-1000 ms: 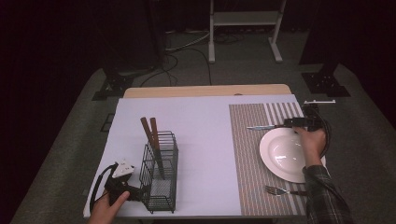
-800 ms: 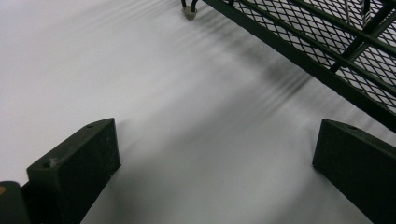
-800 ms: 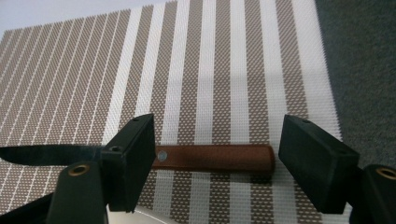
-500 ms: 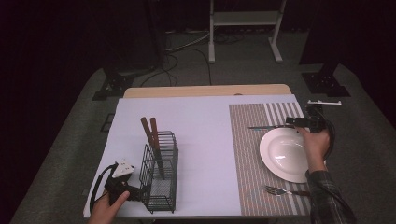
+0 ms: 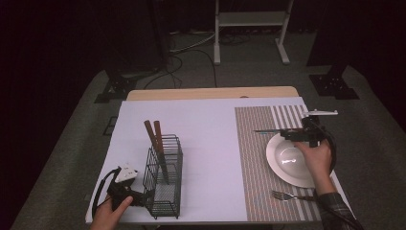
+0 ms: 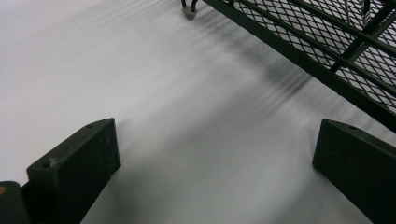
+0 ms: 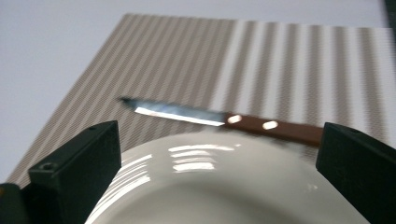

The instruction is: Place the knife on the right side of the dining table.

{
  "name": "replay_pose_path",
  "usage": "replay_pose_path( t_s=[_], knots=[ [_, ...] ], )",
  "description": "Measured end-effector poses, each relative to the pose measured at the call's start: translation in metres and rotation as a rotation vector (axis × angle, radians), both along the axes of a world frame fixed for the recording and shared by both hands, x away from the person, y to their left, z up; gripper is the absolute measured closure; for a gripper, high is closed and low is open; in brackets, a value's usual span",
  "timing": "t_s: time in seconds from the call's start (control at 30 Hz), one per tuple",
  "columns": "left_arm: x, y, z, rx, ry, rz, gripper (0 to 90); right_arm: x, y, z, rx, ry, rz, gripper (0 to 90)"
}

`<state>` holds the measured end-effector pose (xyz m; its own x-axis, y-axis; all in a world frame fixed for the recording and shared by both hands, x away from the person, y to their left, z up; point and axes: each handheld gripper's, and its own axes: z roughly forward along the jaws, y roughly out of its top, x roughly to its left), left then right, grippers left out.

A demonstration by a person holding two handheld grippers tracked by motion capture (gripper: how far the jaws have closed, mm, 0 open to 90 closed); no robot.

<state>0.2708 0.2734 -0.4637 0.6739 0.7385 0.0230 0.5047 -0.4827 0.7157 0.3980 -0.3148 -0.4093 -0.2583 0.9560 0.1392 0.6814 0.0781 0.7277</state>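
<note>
Right claw (image 7: 219, 177) has just opened wide, empty; knife (image 7: 224, 120) lies crosswise beyond the plate (image 7: 224, 186), blade pointing left.

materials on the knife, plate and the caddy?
Knife: shiny blade, likely steel; brown handle with two pale rivets, probably wood. Plate: glossy white with sharp highlights, looks like glazed ceramic. Caddy: black wire and mesh, likely coated metal.

Both grippers open, nothing between the fingers

My left gripper (image 5: 125, 191) sits low, fingers wide. My right gripper (image 5: 299, 134) has just been opening, seemingly level, fingers (image 7: 74, 172) spread empty.
</note>
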Motion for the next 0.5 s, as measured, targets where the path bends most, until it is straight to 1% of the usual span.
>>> replay_pose_path(
  t_s=[0.07,0.1,0.13,0.17,0.2,0.23,0.33,0.5],
  knots=[
    [0.0,0.0,0.0,0.002,0.002,0.0,0.0,-0.008,0.012,0.0,-0.009,-0.004,0.041,0.0],
    [0.0,0.0,0.0,0.002,0.002,0.0,0.0,-0.008,0.012,0.0,-0.009,-0.004,0.041,0.0],
    [0.0,0.0,0.0,0.002,0.002,0.0,0.0,-0.016,0.025,0.002,-0.022,-0.008,0.089,0.0],
    [0.0,0.0,0.0,0.002,0.002,-0.001,0.0,-0.016,0.025,0.002,-0.022,-0.008,0.089,0.0],
    [0.0,0.0,0.0,0.001,0.002,0.0,0.0,-0.019,0.031,0.002,-0.026,-0.008,0.107,0.0],
    [0.0,0.0,0.0,0.001,0.002,-0.001,0.0,-0.025,0.044,0.004,-0.031,-0.007,0.154,0.0],
    [0.0,0.0,0.0,0.002,0.002,0.0,0.0,-0.034,0.061,0.007,-0.036,-0.022,0.211,0.0],
    [0.0,0.0,0.0,0.001,0.001,0.0,0.0,-0.048,0.092,0.008,-0.03,-0.026,0.315,0.0]
  ],
)
